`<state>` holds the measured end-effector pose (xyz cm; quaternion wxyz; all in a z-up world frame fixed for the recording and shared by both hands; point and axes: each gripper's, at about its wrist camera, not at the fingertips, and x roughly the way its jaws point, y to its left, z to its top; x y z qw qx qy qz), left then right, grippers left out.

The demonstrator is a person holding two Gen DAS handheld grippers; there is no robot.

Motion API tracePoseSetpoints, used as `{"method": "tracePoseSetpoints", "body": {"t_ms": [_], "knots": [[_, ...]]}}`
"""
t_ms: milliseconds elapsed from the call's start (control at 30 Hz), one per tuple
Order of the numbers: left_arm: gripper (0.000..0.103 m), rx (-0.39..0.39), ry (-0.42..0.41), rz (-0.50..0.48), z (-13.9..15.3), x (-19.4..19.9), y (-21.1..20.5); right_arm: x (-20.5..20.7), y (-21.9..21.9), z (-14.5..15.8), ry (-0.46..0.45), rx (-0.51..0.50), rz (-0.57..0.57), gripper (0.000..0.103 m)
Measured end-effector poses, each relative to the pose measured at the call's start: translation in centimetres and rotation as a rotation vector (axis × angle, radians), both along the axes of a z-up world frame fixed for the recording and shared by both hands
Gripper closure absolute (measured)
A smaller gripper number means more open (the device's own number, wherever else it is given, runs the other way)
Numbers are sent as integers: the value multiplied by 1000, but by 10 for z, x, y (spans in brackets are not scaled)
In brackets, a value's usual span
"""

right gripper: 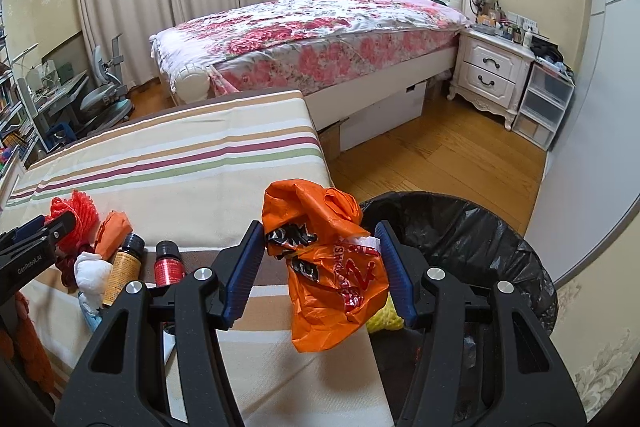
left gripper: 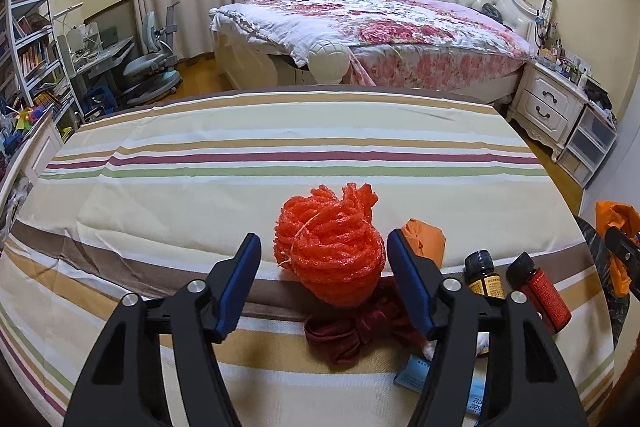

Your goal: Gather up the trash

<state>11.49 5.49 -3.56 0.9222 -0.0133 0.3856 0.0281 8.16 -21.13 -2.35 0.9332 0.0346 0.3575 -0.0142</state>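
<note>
My left gripper [left gripper: 322, 259] is open, its blue pads either side of a ball of red-orange foam netting [left gripper: 328, 247] that lies on the striped table [left gripper: 200, 195]. My right gripper [right gripper: 322, 255] is open around a crumpled orange plastic bag [right gripper: 328, 263], which hangs between the pads at the table's right edge, beside the black-lined trash bin [right gripper: 460, 247]. Whether the pads touch the bag I cannot tell. The netting also shows in the right wrist view [right gripper: 78, 215].
Near the netting lie a dark red cloth [left gripper: 360, 331], an orange paper wad [left gripper: 426, 241], an amber bottle [left gripper: 484, 277], a red bottle [left gripper: 542, 291], a white tissue [right gripper: 92, 273] and a blue packet [left gripper: 416, 377]. A yellow item [right gripper: 384, 319] lies in the bin.
</note>
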Motion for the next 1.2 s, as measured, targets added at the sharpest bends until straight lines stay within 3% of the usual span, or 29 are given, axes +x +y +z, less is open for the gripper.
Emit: {"method": "tracePoseSetpoints", "body": {"t_ms": [33, 167, 400, 633, 867, 1200], "knots": [[51, 1, 5, -3, -1, 0, 0, 0, 0, -1, 2, 1, 2, 48], [55, -2, 9, -12, -3, -2, 0, 1, 1, -2, 4, 5, 9, 48], [57, 7, -42, -9, 10, -14, -1, -1, -2, -3, -1, 5, 0, 48], [57, -42, -130, -32, 41, -32, -11, -5, -16, -1, -19, -15, -41, 48], [57, -64, -190, -161, 61, -38, -58, -12, -43, 2, -35, -45, -130, 48], [57, -59, -183, -360, 51, -29, -143, -16, -77, -13, 6, -64, -227, 48]]}}
